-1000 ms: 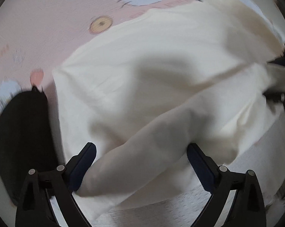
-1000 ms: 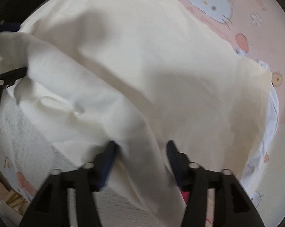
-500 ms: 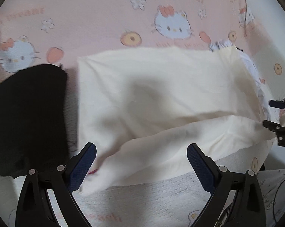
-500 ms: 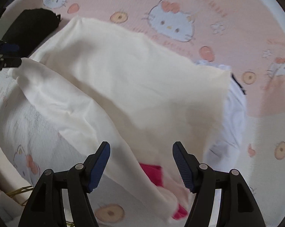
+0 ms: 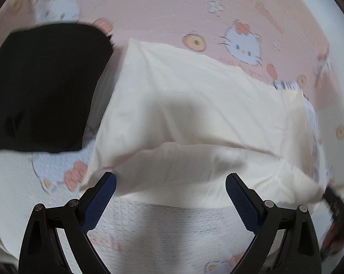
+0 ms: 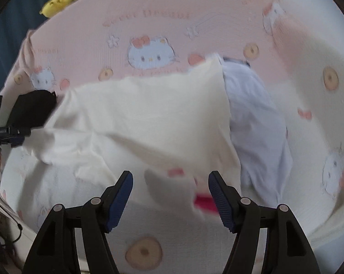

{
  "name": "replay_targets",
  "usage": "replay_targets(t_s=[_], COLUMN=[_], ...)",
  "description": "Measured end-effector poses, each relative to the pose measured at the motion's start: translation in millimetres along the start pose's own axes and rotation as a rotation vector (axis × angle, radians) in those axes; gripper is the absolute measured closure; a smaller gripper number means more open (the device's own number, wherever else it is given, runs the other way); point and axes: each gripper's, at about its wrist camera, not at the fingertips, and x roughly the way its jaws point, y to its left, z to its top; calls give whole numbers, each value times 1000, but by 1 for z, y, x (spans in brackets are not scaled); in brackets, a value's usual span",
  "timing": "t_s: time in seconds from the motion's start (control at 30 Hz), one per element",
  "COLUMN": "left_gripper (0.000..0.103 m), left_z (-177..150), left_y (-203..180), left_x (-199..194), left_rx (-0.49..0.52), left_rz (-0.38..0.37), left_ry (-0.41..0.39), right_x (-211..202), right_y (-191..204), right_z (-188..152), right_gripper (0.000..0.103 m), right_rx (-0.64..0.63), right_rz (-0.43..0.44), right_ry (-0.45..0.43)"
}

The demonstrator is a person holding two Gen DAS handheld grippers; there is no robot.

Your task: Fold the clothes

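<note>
The cream garment [image 5: 194, 114] lies spread on the bed [image 5: 172, 9], on a pink and white cartoon-cat bedsheet, its near edge folded over in a loose band. The left gripper [image 5: 170, 196] hangs above that near edge with its fingers wide apart and nothing between them. The right gripper [image 6: 170, 194] is also spread open and empty, over the garment's near right corner. A black garment [image 5: 44, 86] lies just left of the cream one, a pale lilac garment [image 6: 258, 123] at its right side, partly beneath it.
</note>
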Motion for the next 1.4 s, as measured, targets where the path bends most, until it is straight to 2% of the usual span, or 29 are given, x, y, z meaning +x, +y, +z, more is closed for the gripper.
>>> replay_targets(t_s=[0.07, 0.2, 0.27, 0.47, 0.5, 0.53, 0.57, 0.6, 0.7, 0.73, 0.8, 1.03, 1.13, 1.2, 1.33, 1.4], left_gripper=[5, 5, 5, 9, 10, 17, 23, 24, 32, 41, 43, 43, 42, 42, 49, 50], left_z=[-2, -6, -7, -14, -16, -17, -18, -18, -17, -15, -11, -1, -3, -3, -3, -3], left_y=[5, 9, 10, 2, 0, -3, -6, -8, -16, -17, -17, 5, 17, 24, 27, 29], left_x=[0, -6, -5, 4, 6, 7, 8, 10, 16, 19, 24, 47, 52, 52, 51, 50], left_rx=[-29, -42, -45, -3, 12, 27, 45, 63, 130, 151, 163, 87, 56, 32, -11, -48], left_rz=[-2, 30, 46, 81, 91, 101, 114, 119, 165, 194, 221, 182, 146, 130, 148, 151], left_ry=[10, -16, -24, -65, -68, -70, -69, -65, -68, -67, -50, 34, 37, 27, -1, -13], right_x=[1, 20, 23, 30, 32, 34, 35, 37, 50, 57, 71, 117, 124, 125, 126, 125], right_y=[4, 0, -5, -32, -35, -38, -41, -41, -38, -38, -39, -41, -32, -36, -50, -55], right_z=[-3, -5, -12, -17, -15, -12, -9, -7, 6, 12, 22, 34, 36, 36, 36, 36], right_gripper=[35, 35, 35, 35, 38, 52, 58, 64, 75, 78, 82, 82, 82, 82, 83, 83], right_rx=[-79, -144, -127, -15, 2, 17, 27, 34, 27, 27, 37, 87, 25, 65, 157, 192], right_rz=[0, -95, -47, -26, -12, 1, 8, 2, -52, -75, -101, -165, -213, -210, -181, -171], right_ry=[17, 30, 42, 25, 23, 21, 22, 26, 50, 66, 98, 207, 214, 215, 204, 199])
